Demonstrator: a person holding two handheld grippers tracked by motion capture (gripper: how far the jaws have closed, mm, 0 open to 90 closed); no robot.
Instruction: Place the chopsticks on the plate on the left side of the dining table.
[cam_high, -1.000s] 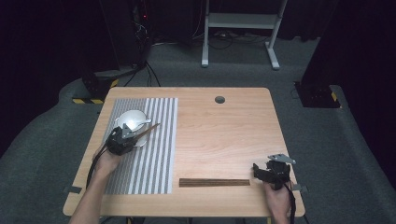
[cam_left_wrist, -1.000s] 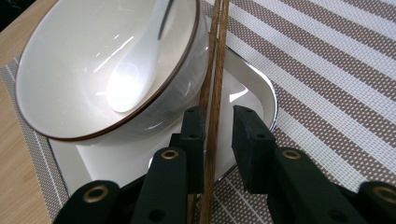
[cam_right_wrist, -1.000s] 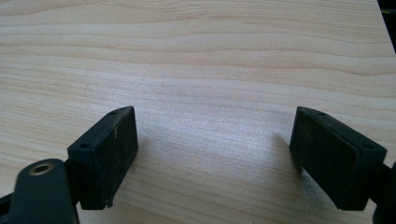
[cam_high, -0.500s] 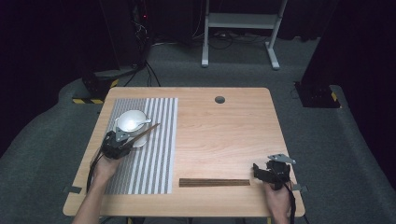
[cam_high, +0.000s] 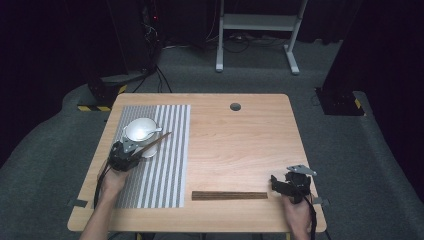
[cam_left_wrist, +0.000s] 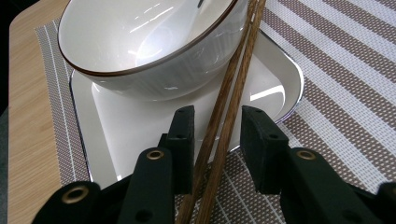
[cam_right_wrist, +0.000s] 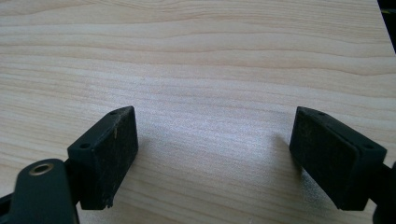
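A white bowl (cam_high: 140, 129) (cam_left_wrist: 140, 42) with a brown rim stands on a white square plate (cam_left_wrist: 275, 79) at the far left of a striped placemat (cam_high: 165, 165). A pair of brown chopsticks (cam_high: 154, 142) (cam_left_wrist: 231, 102) leans on the bowl's rim and slants down toward me. My left gripper (cam_high: 133, 151) (cam_left_wrist: 217, 135) straddles their lower part, open, with a small gap on each side. My right gripper (cam_high: 279, 183) (cam_right_wrist: 215, 154) rests open on bare wood near the table's front right corner, with nothing between its pads.
A dark wooden strip (cam_high: 230, 195) lies along the front of the table, just left of the right gripper. A round cable hole (cam_high: 235, 106) is at the table's far edge. A white stand's legs (cam_high: 255, 35) rise on the floor beyond.
My left gripper has drawn back a little toward the person along the chopsticks, which stay leaning on the bowl. The right gripper has not moved.
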